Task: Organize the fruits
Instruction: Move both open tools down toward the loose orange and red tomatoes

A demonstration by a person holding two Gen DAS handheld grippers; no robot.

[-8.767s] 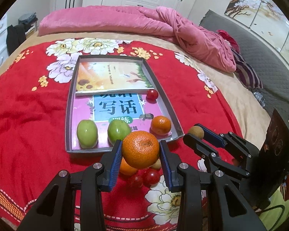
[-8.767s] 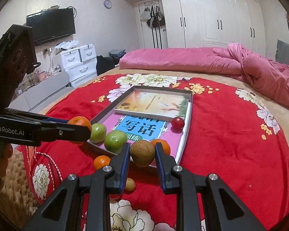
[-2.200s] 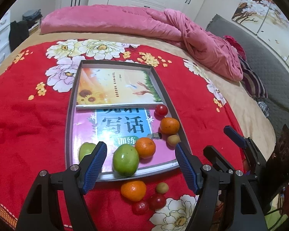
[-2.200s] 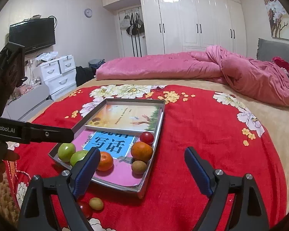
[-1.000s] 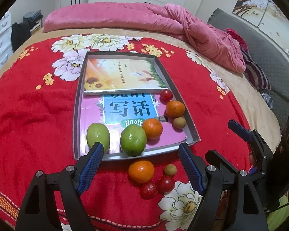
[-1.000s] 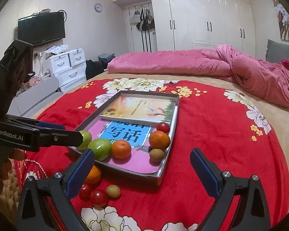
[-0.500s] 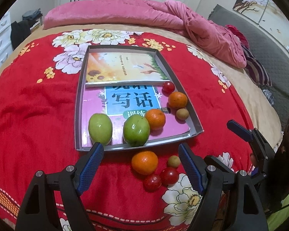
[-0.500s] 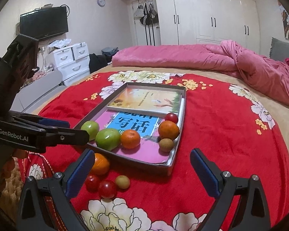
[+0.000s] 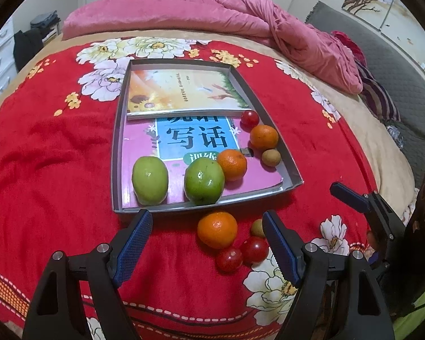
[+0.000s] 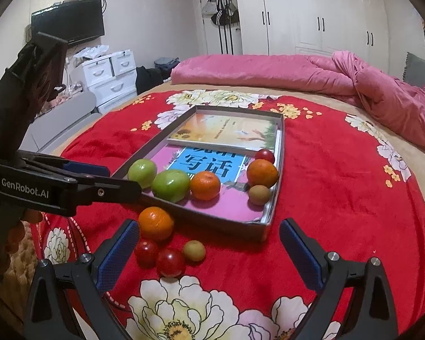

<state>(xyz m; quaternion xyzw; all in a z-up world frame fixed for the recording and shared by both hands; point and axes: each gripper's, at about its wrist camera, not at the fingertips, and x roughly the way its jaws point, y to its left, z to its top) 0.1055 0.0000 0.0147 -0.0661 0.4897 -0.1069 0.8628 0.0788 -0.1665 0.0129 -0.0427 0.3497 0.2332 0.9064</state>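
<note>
Spread across the bed, a red floral blanket [image 9: 56, 147], soft and yielding, so round fruit likely to roll if nudged. At the blanket's middle, a shallow grey tray [image 9: 116, 153] with low stiff walls, lined with two books, already carrying two green apples, two oranges, a brown longan and a cherry tomato, mostly along its near and right edges. Plenty of bare room left at the tray's far end and left side. Outside the tray, just beside its near wall: one loose orange [image 9: 217, 229], firm and fairly light with a dimpled skin, best pinched across its widest girth; touching each other beside it, two cherry tomatoes [image 9: 253, 249], smooth, slippery, thin-skinned, calling for a gentle squeeze at the waist; a small loose longan [image 10: 194, 250] near the tomatoes, hard-shelled, tiny, easy to flick away. Left gripper [image 9: 206, 240] spread wide and empty, hovering over the near edge of the blanket with the loose orange between the lines of its pads [image 9: 133, 243] but untouched. Right gripper [image 10: 209, 255] likewise wide and empty, low over the same cluster from the near right corner. Crowded approach: both tools close together, tray wall just beyond the fruit.
</note>
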